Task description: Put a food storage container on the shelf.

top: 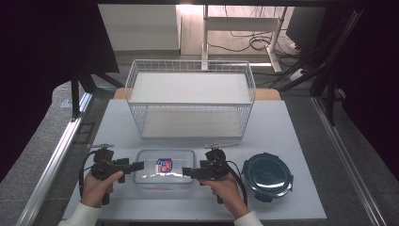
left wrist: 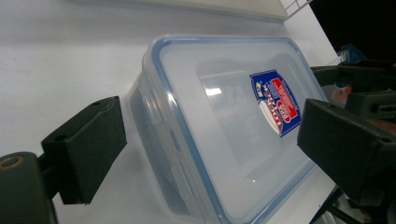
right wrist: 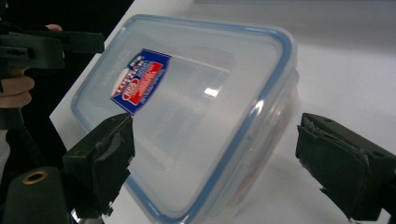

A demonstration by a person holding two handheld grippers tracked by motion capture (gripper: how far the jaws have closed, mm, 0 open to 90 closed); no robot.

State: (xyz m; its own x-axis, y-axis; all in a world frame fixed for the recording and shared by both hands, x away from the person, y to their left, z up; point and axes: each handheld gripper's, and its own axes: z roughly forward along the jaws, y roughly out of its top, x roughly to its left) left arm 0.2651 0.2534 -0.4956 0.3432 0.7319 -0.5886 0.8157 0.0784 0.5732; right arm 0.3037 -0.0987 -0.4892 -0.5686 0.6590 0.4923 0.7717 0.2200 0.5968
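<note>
A clear rectangular food container (top: 164, 167) with a blue-rimmed snap lid and a red and blue sticker lies on the white table near its front edge. My left gripper (top: 139, 165) is at the container's left end and my right gripper (top: 186, 172) at its right end, jaws pointing toward each other. In the left gripper view the container (left wrist: 224, 116) lies between the wide-apart jaws of the left gripper (left wrist: 210, 149), which do not press on it. Seen from the right gripper view, the container (right wrist: 196, 102) sits between the spread jaws of the right gripper (right wrist: 219, 163), also untouched.
A round dark blue lid (top: 267, 176) lies to the right of the container. A white wire basket (top: 190, 99) stands on its side across the back of the table (top: 291, 141). Dark curtains and frame posts flank both sides.
</note>
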